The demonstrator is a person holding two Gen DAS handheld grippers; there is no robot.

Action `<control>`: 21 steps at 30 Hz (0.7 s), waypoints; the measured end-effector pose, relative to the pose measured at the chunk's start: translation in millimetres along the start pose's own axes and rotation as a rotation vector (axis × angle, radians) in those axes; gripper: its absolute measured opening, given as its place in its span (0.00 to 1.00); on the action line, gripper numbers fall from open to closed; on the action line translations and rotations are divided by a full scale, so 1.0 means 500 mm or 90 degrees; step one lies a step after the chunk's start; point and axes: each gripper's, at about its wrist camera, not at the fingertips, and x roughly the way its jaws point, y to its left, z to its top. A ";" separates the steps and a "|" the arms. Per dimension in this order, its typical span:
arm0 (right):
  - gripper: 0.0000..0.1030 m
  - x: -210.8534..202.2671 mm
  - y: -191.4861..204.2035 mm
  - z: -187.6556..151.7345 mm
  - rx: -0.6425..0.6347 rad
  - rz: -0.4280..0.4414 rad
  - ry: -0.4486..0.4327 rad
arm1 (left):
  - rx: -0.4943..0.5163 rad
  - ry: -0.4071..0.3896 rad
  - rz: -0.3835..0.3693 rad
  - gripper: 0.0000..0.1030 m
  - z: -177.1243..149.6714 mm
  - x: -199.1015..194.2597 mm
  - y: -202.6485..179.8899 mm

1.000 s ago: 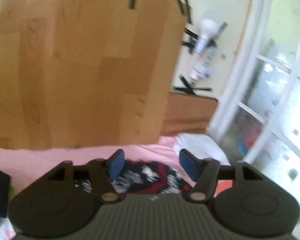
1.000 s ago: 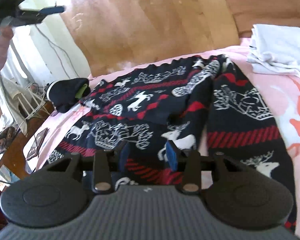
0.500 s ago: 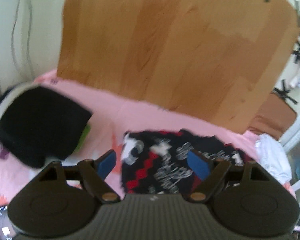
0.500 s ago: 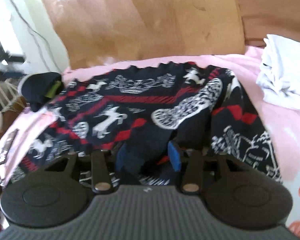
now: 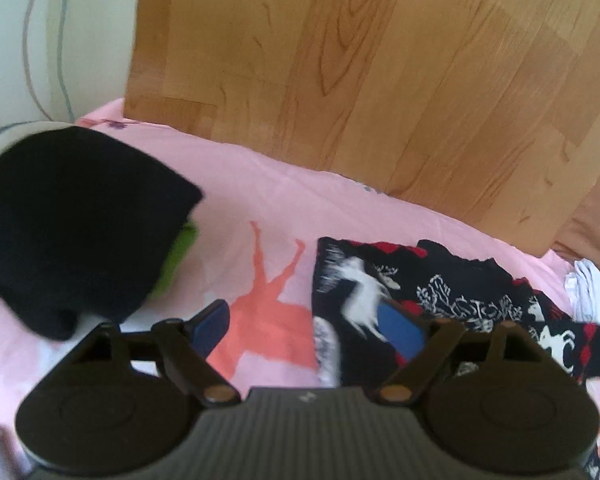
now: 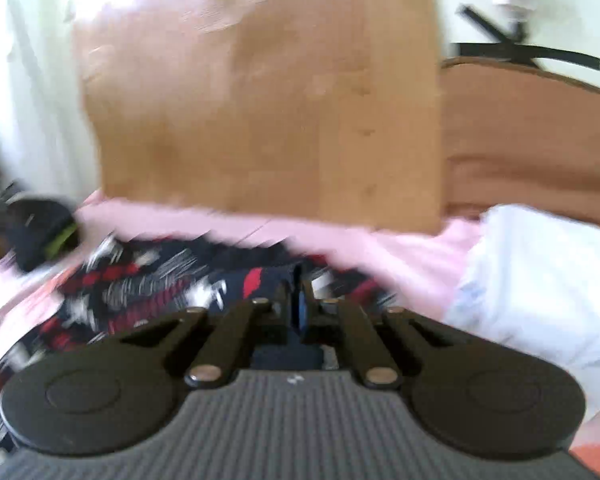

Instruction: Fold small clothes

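Your right gripper [image 6: 298, 304], fingers clamped apparently on the patterned sweater [image 5: 440, 304] spread across the pink bed [image 5: 260, 192]; your left gripper [image 5: 304, 328], fingers opening, straddles its near-left corner, nothing pinched yet.

A home bedroom: a bed under a pink sheet [image 5: 260, 184] printed with coral figures, a wooden headboard [image 5: 380, 80] against a pale wall, clothes [image 5: 460, 292] strewn across it, white laundry [image 6: 540, 272] piled alongside.
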 end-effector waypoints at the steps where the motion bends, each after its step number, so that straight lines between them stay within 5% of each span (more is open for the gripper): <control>1: 0.06 0.020 -0.021 0.003 0.021 -0.005 0.014 | -0.002 0.004 -0.008 0.83 0.001 0.023 -0.006; 4: 0.06 0.073 -0.046 -0.008 0.036 -0.024 0.049 | -0.008 0.035 -0.037 0.83 -0.003 0.095 -0.024; 6: 0.06 0.083 -0.052 -0.011 0.042 -0.029 0.045 | 0.003 0.048 -0.037 0.73 -0.010 0.138 -0.042; 8: 0.06 0.080 -0.057 -0.001 0.058 -0.020 0.036 | 0.031 0.064 -0.041 0.15 -0.016 0.176 -0.064; 10: 0.06 0.056 -0.053 0.027 0.064 0.000 -0.003 | 0.050 0.021 -0.031 0.10 -0.012 0.172 -0.080; 14: 0.06 0.001 -0.054 0.071 0.070 -0.005 -0.093 | 0.007 -0.082 -0.092 0.10 -0.004 0.123 -0.059; 18: 0.06 0.116 -0.066 0.015 0.072 -0.036 0.048 | 0.045 -0.009 -0.006 0.15 -0.030 0.205 -0.074; 20: 0.06 0.166 -0.077 -0.023 0.080 -0.059 0.101 | 0.080 -0.045 0.048 0.41 -0.043 0.213 -0.090; 21: 0.06 0.175 -0.086 -0.031 0.095 -0.059 0.105 | 0.089 -0.046 0.068 0.45 -0.045 0.211 -0.094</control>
